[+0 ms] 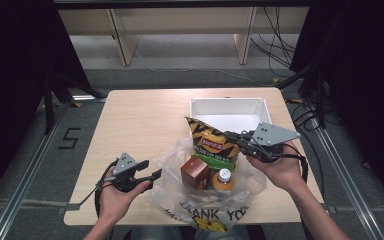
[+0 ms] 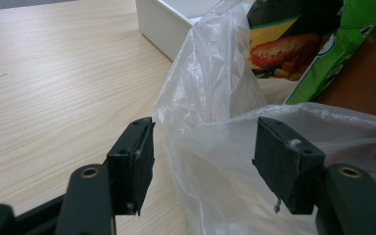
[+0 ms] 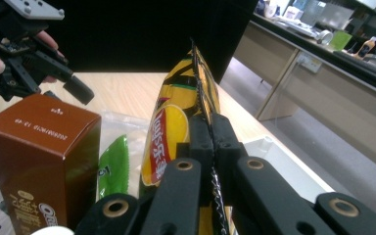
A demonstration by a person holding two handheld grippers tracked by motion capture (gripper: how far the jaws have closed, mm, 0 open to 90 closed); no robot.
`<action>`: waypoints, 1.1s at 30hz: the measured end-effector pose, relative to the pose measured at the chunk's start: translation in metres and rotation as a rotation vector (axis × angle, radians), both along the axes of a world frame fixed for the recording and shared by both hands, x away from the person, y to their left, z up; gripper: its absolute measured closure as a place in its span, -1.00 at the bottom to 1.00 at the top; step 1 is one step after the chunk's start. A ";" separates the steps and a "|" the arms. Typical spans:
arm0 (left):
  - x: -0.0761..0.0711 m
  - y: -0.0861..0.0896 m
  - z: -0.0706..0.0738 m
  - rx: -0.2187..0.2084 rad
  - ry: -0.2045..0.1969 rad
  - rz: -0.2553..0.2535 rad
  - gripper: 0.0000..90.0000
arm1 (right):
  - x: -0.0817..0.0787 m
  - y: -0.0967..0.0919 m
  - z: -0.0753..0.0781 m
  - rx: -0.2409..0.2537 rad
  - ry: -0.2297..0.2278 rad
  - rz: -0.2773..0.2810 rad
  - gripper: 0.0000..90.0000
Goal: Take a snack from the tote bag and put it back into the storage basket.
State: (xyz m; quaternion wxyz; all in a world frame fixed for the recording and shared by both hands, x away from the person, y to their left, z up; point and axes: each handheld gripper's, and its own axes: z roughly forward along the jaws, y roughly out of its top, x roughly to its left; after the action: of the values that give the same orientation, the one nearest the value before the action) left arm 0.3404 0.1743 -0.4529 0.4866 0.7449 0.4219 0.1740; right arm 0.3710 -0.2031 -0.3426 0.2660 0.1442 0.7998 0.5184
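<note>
Grey carpet surrounds a light wooden table [image 1: 140, 115], with pale wooden furniture legs and loose black cables on the floor behind it, and a metal rail running along each side; a "5" [image 1: 69, 138] is marked on the floor at the left. Nearest the left edge, the left gripper [image 1: 149, 171] hovers over the tabletop with its jaws spread apart and nothing pinched, just beside the rim of a clear plastic bag [image 1: 180, 187], whose film lies between the pads in the left gripper view. Inside the bag stand a brown carton [image 1: 195, 173], a green packet [image 1: 215, 157] and an orange-capped bottle [image 1: 224, 177]. Above them a yellow chip bag [image 1: 211, 140] is lifted upright, its crimped seam clamped in the right gripper [image 1: 234, 138]. Behind it, towards the table's far right, sits a white tray [image 1: 230, 106].
</note>
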 end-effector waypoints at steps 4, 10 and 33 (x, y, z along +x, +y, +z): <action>0.000 0.000 0.000 0.004 -0.002 -0.003 -0.12 | 0.000 0.000 0.004 0.017 -0.025 -0.014 1.00; 0.000 0.000 0.000 0.011 -0.004 -0.006 -0.12 | -0.001 0.000 0.010 0.030 -0.031 -0.008 1.00; 0.000 -0.001 0.000 0.005 -0.003 -0.007 -0.13 | -0.002 -0.002 0.025 0.088 -0.063 -0.007 1.00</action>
State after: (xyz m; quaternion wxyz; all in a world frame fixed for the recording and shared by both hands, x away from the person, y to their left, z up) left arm 0.3406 0.1730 -0.4531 0.4857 0.7475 0.4181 0.1745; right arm 0.3694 -0.2052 -0.3172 0.2863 0.1424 0.7670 0.5563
